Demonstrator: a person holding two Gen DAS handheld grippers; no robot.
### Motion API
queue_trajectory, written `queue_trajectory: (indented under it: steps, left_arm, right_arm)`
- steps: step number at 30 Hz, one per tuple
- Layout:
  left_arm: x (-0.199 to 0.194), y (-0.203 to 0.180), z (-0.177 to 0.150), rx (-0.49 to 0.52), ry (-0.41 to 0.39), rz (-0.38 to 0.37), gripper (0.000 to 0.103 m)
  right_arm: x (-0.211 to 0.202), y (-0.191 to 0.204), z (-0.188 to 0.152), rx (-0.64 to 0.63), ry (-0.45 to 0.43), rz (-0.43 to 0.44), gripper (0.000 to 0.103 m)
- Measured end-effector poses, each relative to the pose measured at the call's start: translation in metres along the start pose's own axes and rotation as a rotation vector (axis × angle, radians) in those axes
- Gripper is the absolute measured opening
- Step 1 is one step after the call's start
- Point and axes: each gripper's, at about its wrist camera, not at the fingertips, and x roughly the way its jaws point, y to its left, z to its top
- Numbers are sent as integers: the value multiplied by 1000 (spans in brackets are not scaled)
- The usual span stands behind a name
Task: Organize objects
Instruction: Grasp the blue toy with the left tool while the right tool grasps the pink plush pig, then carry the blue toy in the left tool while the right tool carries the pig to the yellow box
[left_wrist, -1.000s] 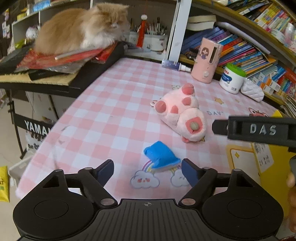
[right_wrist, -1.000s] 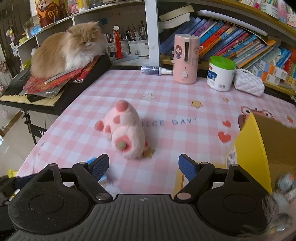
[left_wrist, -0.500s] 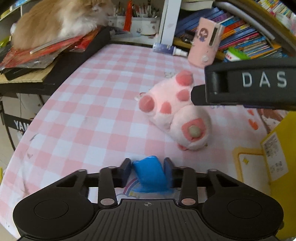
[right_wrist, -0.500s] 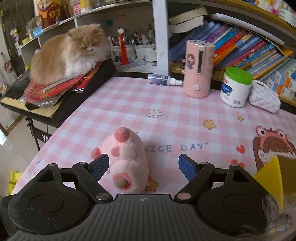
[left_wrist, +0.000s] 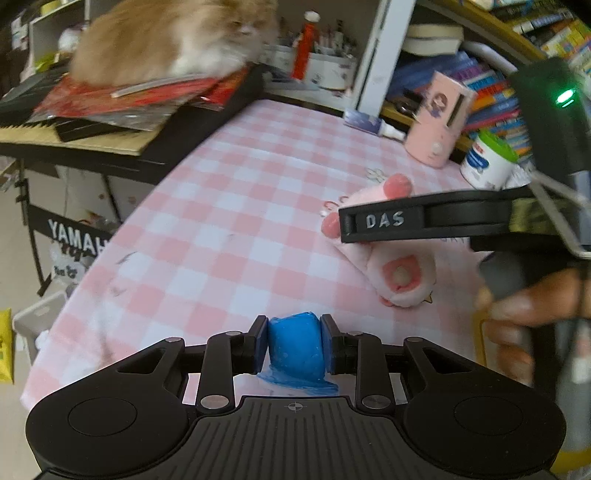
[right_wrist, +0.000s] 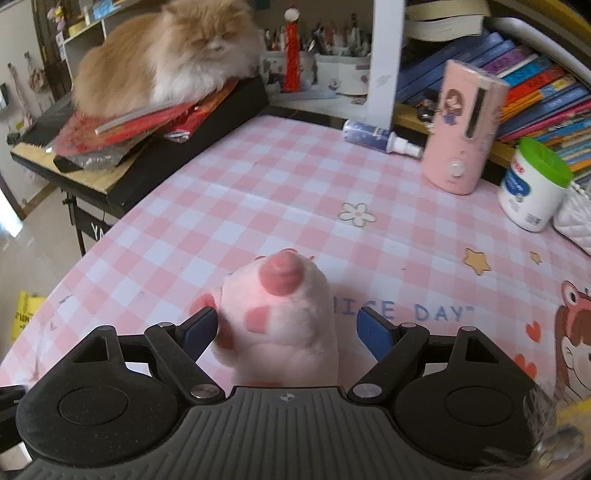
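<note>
Pink-check worktop (right_wrist: 280, 184). Pink plush toy (right_wrist: 284, 321) lies on it btwn the wide-apart fingers of the right tool (right_wrist: 286, 326); left pad at its side, right pad clear. Left tool (left_wrist: 294, 345), jaws closing, pinches a small blue soft thing (left_wrist: 295, 347) low over the worktop's near edge.

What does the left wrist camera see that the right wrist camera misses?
Only the left wrist view shows the blue object squeezed between the left gripper's closing fingers, and the hand carrying the other tool. Only the right wrist view shows the right gripper open around the plush, and the flower print. Both show the pink plush toy, the cat and the pink checked tablecloth.
</note>
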Motion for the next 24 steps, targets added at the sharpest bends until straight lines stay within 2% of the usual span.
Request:
queue_trajectory:
  steps: [4, 5, 6, 10, 15, 24]
  left_arm:
    - [-16, 9, -5, -21, -18, 14, 28]
    - [-20, 10, -6, -20, -25, 19, 28]
    - [-24, 12, -8, -19, -33, 22, 28]
    - [-44, 18, -12, -27, -71, 24, 27]
    - [-64, 22, -17, -43, -115, 12, 27]
    - [-96, 18, -39, -21, -162, -53, 27]
  right_arm:
    - [17, 7, -1, -22, 28, 36, 81]
    - [21, 8, -3, -24, 37, 48, 77]
    - [24, 8, -5, -24, 49, 68, 65]
    - [21, 10, -9, -28, 48, 105, 58]
    - [-15, 4, -16, 49, 16, 161, 58]
    - [-88, -2, -47, 185, -44, 164, 58]
